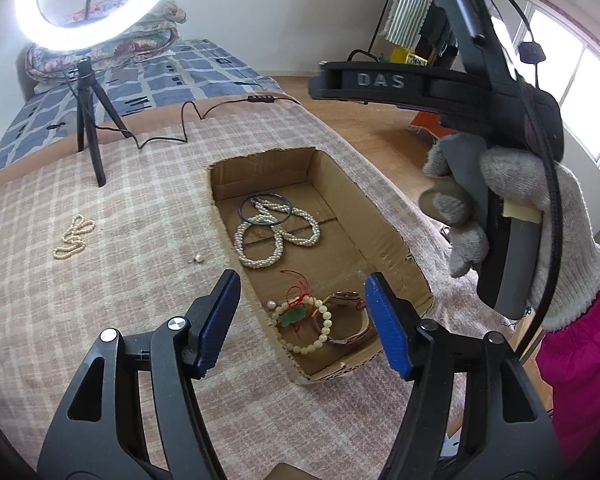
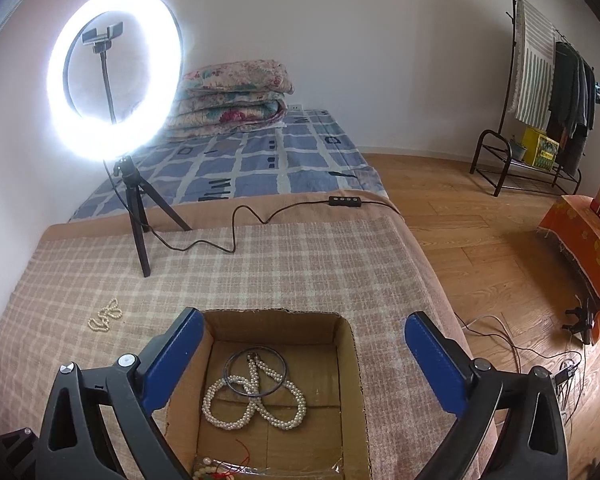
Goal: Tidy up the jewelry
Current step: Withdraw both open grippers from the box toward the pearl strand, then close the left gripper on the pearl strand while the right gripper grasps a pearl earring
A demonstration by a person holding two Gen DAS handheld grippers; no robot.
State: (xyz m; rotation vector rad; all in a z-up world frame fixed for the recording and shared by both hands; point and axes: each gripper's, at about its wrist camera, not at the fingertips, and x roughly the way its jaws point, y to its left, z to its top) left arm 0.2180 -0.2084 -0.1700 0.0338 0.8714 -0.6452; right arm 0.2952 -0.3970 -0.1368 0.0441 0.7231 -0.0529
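An open cardboard box (image 1: pixel 396 240) (image 2: pixel 352 360) sits on the plaid blanket. Inside lie a long pearl necklace (image 1: pixel 276 236) (image 2: pixel 252 404), a dark bangle (image 1: pixel 265 208) (image 2: pixel 255 372), a cream bead bracelet with a red cord and green charm (image 1: pixel 304 320) and a watch (image 1: pixel 350 316). A small pearl strand (image 1: pixel 73 236) (image 2: pixel 106 315) and a single pearl earring (image 1: pixel 197 258) lie on the blanket left of the box. My left gripper (image 1: pixel 300 316) is open and empty above the box's near end. My right gripper (image 2: pixel 300 364) is open and empty above the box; its body and the gloved hand (image 1: pixel 512 216) show in the left wrist view.
A ring light on a black tripod (image 1: pixel 90 116) (image 2: pixel 136 216) stands at the blanket's far side, its cable and switch (image 2: pixel 342 201) trailing right. Folded quilts (image 2: pixel 232 96) lie on the bed behind. Wooden floor, a clothes rack (image 2: pixel 540 92) and an orange-covered box (image 2: pixel 584 240) are to the right.
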